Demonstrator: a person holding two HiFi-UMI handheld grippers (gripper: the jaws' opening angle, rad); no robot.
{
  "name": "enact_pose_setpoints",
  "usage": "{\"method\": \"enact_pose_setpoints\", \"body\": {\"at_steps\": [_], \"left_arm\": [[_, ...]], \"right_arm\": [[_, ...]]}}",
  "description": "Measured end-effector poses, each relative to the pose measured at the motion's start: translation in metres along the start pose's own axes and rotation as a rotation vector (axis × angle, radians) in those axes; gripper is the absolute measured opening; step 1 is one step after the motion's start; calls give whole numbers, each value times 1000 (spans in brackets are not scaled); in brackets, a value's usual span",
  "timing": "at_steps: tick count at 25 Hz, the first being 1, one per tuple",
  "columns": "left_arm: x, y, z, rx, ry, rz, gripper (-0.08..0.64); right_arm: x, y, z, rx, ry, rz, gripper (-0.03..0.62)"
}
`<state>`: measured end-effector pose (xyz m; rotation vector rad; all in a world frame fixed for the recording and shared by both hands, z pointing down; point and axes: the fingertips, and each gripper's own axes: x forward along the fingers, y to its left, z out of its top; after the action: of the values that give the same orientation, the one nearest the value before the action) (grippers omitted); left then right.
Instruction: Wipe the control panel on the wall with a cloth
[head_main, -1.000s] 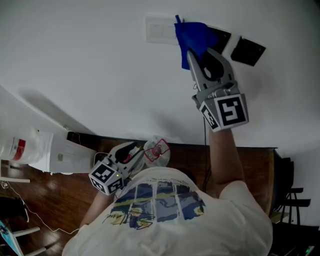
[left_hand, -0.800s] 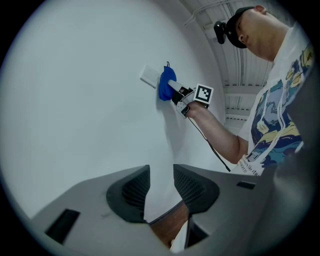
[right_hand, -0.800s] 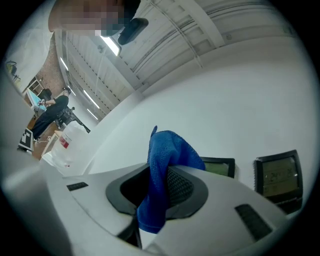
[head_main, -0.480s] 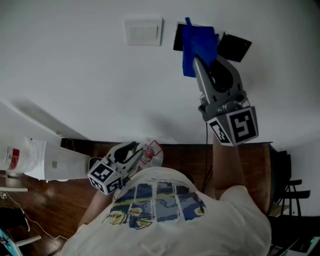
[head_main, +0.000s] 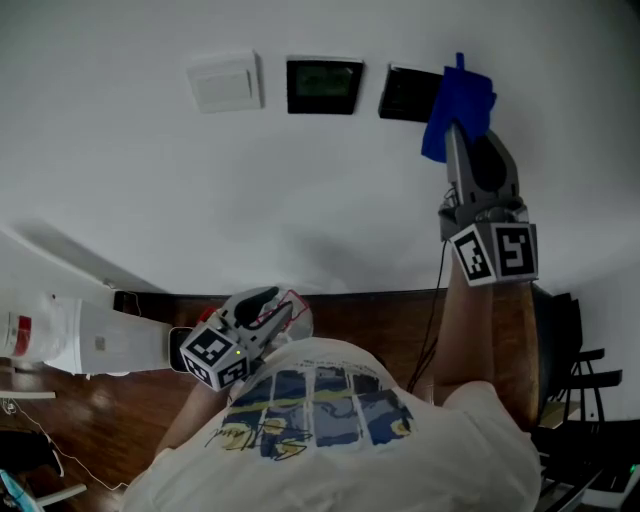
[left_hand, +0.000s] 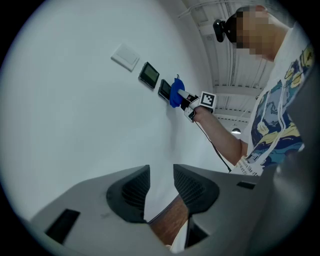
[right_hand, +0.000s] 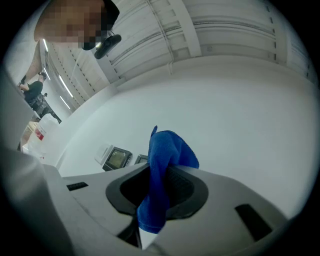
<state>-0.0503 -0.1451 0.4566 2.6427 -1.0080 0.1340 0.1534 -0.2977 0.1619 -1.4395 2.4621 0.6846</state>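
Note:
Three plates sit in a row on the white wall: a white switch (head_main: 226, 82), a dark control panel with a greenish screen (head_main: 324, 86) and a black panel (head_main: 407, 93). My right gripper (head_main: 452, 132) is raised to the wall, shut on a blue cloth (head_main: 458, 106) that covers the black panel's right edge. In the right gripper view the cloth (right_hand: 162, 165) hangs between the jaws, with the screen panel (right_hand: 117, 159) to the left. My left gripper (head_main: 268, 306) hangs low near the person's chest, slightly open with nothing between its pads (left_hand: 131, 192). It sees the cloth (left_hand: 175, 93) from afar.
Below the wall lies a dark wooden floor (head_main: 380, 320). A white container (head_main: 95, 338) stands at the left and a dark chair (head_main: 578, 375) at the right. A thin cable (head_main: 436, 300) runs down the wall near the raised arm.
My right gripper has carried the cloth rightward along the wall, off the screen panel and onto the black panel's right edge. The left gripper has stayed low.

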Motion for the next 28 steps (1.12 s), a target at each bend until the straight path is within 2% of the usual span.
{"method": "enact_pose_setpoints", "body": {"at_steps": [4,9,16,28], "left_arm": [[14,-8,7,10,3,-3,127],[13,-10,6,3,-7,20,127],[-11,-1,-1,-3,-21,58,127],[-79,26,-14,-26,-31,128,127]], "right_arm": [[1,-17,-12,22,19,3,72],[6,-9,-20,43,26,39,72],[23,31,-18,44,15,101,72],[65,124,-6,53,-11,199,72]]}}
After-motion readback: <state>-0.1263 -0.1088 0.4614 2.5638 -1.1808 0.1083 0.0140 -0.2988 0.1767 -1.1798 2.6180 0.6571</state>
